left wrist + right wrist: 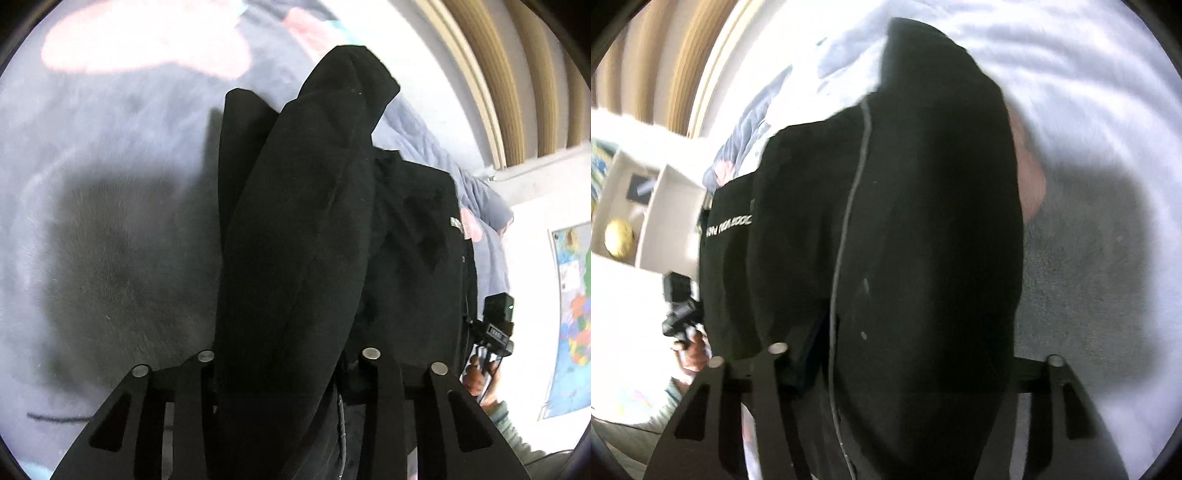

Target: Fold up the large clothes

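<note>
Left wrist view: left gripper point(288, 373) is clamping a thick bundled fold of the black garment point(295, 229), jaws standing only partway closed because the cloth fills the gap btwn them. The fabric is rising forward from the fingers as a long dark roll and is draping w/ its far end over the grey-blue blanket point(110, 184); holding it by one edge is letting the rest hang free, presumably so it can be laid flat for a fold. A pink patch point(144, 40) is showing on the blanket at top. At right edge, the right gripper point(498, 325) is appearing small, held in a hand point(478, 373), beside the same garment's other side. A coloured map point(576, 314) is hanging on the wall.

Right wrist view: right gripper point(912, 354) is likewise gripping a bulky fold of the black garment point(923, 221), jaws abt half apart w/ cloth packed btwn them. A grey seam line point(846, 221) is running along the fabric, and white lettering point(729, 225) is showing on the panel at left. The left gripper point(679, 306) is visible at left, in a hand point(696, 352). Both tools taking opposite sides suggests the garment is being spread over the blanket point(1071, 92). A white shelf point(665, 206) w/ a yellow object point(618, 236) is standing behind.
</note>
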### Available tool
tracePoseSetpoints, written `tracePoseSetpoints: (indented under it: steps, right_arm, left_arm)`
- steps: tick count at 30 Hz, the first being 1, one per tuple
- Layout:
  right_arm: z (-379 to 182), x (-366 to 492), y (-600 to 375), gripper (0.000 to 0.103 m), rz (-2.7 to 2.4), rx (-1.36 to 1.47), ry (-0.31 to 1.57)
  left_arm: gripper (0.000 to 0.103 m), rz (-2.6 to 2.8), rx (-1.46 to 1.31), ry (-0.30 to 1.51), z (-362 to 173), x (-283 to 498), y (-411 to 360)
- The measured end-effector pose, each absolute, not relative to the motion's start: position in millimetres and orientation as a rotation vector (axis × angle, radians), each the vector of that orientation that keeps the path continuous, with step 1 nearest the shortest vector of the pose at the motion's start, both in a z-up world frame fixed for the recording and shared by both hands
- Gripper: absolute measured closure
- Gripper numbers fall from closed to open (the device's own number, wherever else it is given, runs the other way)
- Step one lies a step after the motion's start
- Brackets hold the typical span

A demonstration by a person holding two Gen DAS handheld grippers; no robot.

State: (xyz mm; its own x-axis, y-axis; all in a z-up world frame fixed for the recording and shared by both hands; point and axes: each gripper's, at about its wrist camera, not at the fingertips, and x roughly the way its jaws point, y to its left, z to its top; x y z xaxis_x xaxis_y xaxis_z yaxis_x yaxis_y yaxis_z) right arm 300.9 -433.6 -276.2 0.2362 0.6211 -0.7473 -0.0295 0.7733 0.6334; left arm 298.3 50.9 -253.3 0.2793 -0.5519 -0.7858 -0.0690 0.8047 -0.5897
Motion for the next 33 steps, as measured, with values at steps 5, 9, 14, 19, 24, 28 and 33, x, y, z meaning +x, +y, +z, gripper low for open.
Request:
tracePoseSetpoints:
  steps: [5,9,14,19,24,28,33]
  right_arm:
    - [-225,283,-413,0.056,0.512,0.467,1.189]
    - [-174,252,-392,0.059,0.523,0.359,1.119]
    - [-119,211,-369,0.059,0.548,0.296,1.069]
    - [-92,183,-372,0.059,0.561,0.297,1.033]
    - [-90,164,-368,0.059,0.545,0.262,1.041]
    - [-112,136,-370,0.059,0.524,0.267,1.108]
    - [-158,115,-358,0.059,0.472,0.307,1.241]
  left_arm:
    - [0.069,-0.393,-0.549,1.168,-207,275,37]
    - [0.069,-0.450,-0.508,1.093,-158,241,26]
    - [0.069,-0.488,-0.469,1.024,-107,189,25]
    - [0.069,-0.498,-0.477,0.966,-75,158,37]
    - [0.069,-0.496,-0.488,0.961,-75,130,50]
    - [0.069,-0.481,-0.492,0.995,-90,100,39]
    - [0.069,-0.436,-0.550,1.099,-143,70,49]
